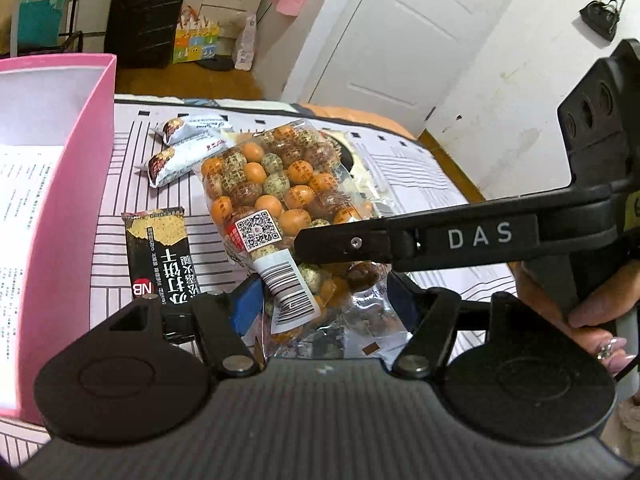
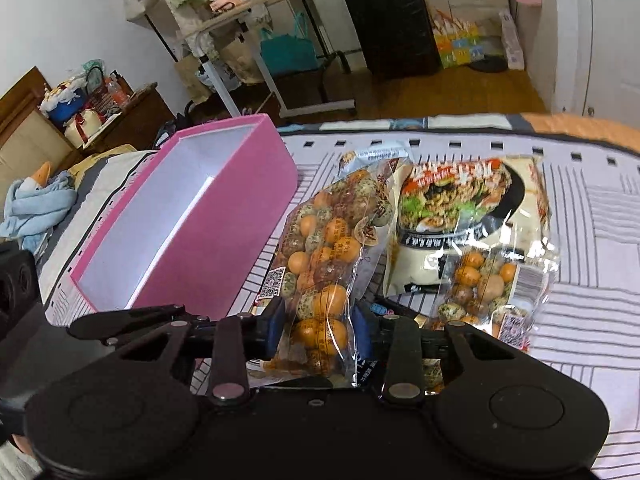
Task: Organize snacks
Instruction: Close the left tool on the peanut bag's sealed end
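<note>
Just beside the held bag (image 2: pixel 320 272), pink box (image 2: pixel 224 216) stands open.

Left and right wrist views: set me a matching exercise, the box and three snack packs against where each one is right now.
Things:
1. pink box
2. nut bag with QR code
3. black cracker packet
4. noodle pack

Places or states:
A. lying flat between the box and the held bag
B. clamped in the right gripper
C. open-topped, at the left
D. partly under a second nut bag

Pairs: 1-C, 2-B, 3-A, 4-D
</note>
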